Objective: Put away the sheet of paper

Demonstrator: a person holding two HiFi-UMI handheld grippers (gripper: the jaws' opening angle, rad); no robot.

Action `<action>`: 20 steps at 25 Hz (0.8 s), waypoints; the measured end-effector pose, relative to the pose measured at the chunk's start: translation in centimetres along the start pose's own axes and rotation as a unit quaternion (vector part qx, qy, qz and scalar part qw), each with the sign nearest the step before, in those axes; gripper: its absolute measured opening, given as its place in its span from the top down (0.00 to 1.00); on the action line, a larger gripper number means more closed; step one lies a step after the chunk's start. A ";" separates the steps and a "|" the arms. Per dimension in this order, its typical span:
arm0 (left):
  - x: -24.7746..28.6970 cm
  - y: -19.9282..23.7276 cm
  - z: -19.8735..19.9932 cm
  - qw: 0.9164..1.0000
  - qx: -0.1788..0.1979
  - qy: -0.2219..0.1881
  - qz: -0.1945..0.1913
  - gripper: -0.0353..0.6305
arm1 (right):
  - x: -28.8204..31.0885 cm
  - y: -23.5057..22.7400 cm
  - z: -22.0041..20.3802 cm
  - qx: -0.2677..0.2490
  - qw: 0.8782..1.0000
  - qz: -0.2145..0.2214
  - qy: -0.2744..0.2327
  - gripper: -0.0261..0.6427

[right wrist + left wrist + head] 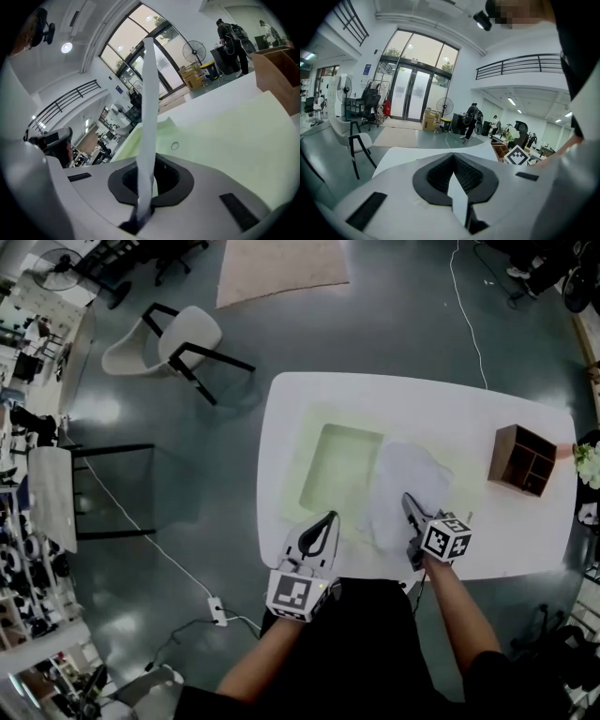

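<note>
Sheet of paper [149, 103] stands edge-on in right gripper [143, 199].
</note>
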State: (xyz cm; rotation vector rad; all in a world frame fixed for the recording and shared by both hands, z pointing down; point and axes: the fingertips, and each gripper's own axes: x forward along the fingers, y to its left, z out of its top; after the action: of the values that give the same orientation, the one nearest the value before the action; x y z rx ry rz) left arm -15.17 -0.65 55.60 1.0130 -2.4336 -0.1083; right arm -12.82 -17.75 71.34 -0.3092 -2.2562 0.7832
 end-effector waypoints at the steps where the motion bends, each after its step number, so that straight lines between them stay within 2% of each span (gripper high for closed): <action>1: 0.3 0.5 -0.2 1.000 -0.003 0.000 0.004 0.94 | 0.4 -0.4 0.0 0.003 1.000 -0.001 0.003 0.97; 6: 1.2 2.1 -0.8 1.000 -0.007 0.004 0.019 0.94 | 2.0 -1.9 -0.9 0.015 0.999 -0.018 0.027 0.97; 12: 1.7 2.4 -1.9 1.000 -0.013 0.010 0.016 0.94 | 2.4 -3.3 -2.1 0.024 0.997 -0.054 0.051 0.97; 20: 1.5 2.2 -1.4 1.000 -0.012 0.010 0.005 0.94 | 0.9 -4.4 -2.9 0.036 0.994 -0.075 0.072 0.97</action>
State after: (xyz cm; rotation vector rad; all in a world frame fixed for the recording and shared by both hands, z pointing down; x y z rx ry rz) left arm -16.79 0.10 58.00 0.9855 -2.4139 -0.1235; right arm -11.36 -19.50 76.14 -0.1554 -2.0845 0.7374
